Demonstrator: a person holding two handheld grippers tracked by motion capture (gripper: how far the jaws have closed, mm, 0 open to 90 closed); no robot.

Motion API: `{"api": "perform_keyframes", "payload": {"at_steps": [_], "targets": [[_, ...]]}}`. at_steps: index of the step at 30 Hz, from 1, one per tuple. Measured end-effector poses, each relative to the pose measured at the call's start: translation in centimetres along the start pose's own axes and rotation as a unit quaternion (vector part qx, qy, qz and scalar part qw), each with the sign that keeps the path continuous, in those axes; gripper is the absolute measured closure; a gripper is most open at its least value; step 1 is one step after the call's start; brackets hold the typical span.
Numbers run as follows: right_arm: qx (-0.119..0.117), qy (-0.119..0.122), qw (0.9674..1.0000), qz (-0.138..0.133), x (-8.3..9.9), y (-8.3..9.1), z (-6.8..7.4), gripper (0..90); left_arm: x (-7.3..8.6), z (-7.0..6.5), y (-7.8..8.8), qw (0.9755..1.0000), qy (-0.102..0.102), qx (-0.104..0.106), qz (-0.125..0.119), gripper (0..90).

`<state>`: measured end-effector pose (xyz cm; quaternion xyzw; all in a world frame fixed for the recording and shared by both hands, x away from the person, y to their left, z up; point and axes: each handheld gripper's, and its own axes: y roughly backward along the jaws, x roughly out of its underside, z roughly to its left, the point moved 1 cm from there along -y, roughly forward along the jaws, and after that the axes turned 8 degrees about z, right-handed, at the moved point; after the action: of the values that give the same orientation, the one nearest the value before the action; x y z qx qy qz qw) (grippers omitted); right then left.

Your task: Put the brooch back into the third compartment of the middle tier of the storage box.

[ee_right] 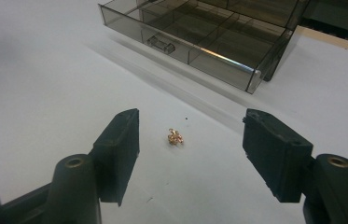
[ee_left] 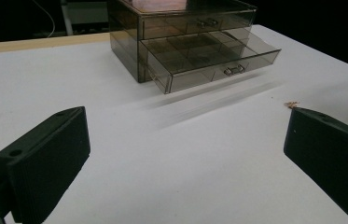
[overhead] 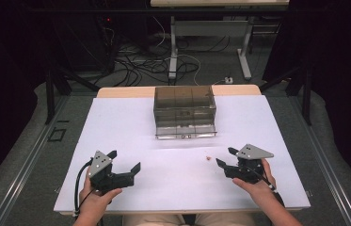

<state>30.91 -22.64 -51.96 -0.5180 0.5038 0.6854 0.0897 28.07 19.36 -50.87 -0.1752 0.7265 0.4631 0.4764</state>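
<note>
Left gripper (overhead: 125,165): nearest me, resting low over the white table (overhead: 116,122), jaws wide apart, nothing between them.
Right gripper (ee_right: 190,154): jaws apart, aimed at the trinket, not touching it.
Gold trinket (ee_right: 175,136): on the table, just ahead of those jaws.
Smoky drawer box (overhead: 184,110): farther back, bottom drawer (ee_right: 209,35) pulled out.

My matte black plastic right gripper (ee_right: 190,140) frames a tiny coppery-gold metal trinket (ee_right: 175,136) on the plain white table sheet (ee_right: 45,84); the smoky grey-brown transparent drawer box (overhead: 184,111) has silvery handles.
</note>
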Motion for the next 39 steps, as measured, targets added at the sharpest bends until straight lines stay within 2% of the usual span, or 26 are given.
{"api": "perform_keyframes", "payload": {"at_steps": [8,17,27,33,39], "targets": [[-0.008,0.014,0.9997,0.017,-0.5,-0.8,0.0,35.7,0.0,-0.1,0.0,1.0000,-0.002,0.002,0.004,0.4],[-0.017,0.044,0.9984,0.029,-1.1,-1.9,0.3,36.9,0.1,0.0,0.0,1.0000,-0.002,0.001,0.004,0.4],[-0.024,0.053,0.9976,0.037,-2.0,-3.4,0.8,37.5,0.1,0.0,-0.1,1.0000,-0.005,-0.002,0.006,0.5],[-0.018,0.058,0.9974,0.040,-2.3,-4.2,0.8,37.4,0.1,0.0,-0.1,1.0000,-0.001,0.000,0.003,0.5],[-0.025,0.048,0.9972,0.052,-2.4,-4.9,0.8,37.5,0.1,0.1,-0.1,1.0000,-0.002,0.000,0.006,0.5]]}}
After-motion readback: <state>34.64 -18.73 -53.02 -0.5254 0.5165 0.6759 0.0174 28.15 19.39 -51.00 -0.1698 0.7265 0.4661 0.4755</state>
